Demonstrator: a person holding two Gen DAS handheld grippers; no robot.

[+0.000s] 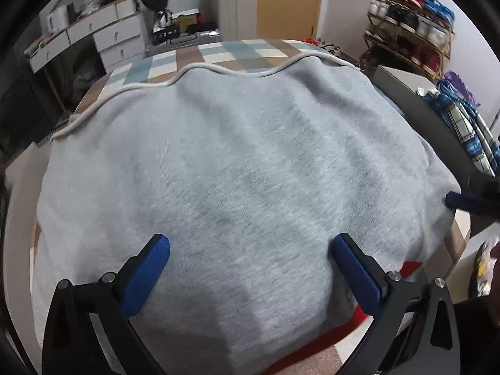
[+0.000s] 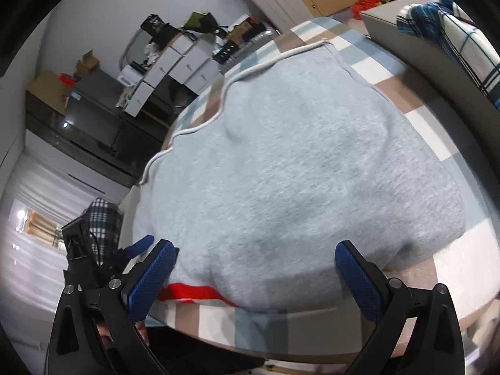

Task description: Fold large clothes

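Left wrist view, far left: white drawer unit (image 1: 93, 36) against the wall with clutter on top, dark space under it. Moving in: checked tablecloth (image 1: 218, 53) in blue, white and brown squares covers the table, and the grey sweatshirt (image 1: 237, 168) lies flat on it, filling most of the surface. A white cord (image 1: 200, 68) runs wavy along the garment's far edge. A red stripe (image 1: 312, 343) shows under the near hem. Left gripper (image 1: 250, 250) hangs over the near part of the sweatshirt, blue-padded fingers (image 1: 147, 275) spread wide, nothing between them (fabric is below the pads, not pinched). Right edge of that view: one blue tip of the right gripper (image 1: 462, 201) at the sweatshirt's right edge; contact there cannot be told. Beyond it a shoe rack (image 1: 409, 31) and plaid cloth (image 1: 468, 125) over a grey box. Right wrist view, left to right: the left gripper's blue tip (image 2: 140, 245) shows by the garment's left edge, then the sweatshirt (image 2: 281, 168) with its red stripe (image 2: 190, 292) at the near hem, then bare tablecloth (image 2: 453, 265). Right gripper (image 2: 256, 256) is also wide open and empty, poised above the near hem, pads clear of the cloth as far as the view shows.
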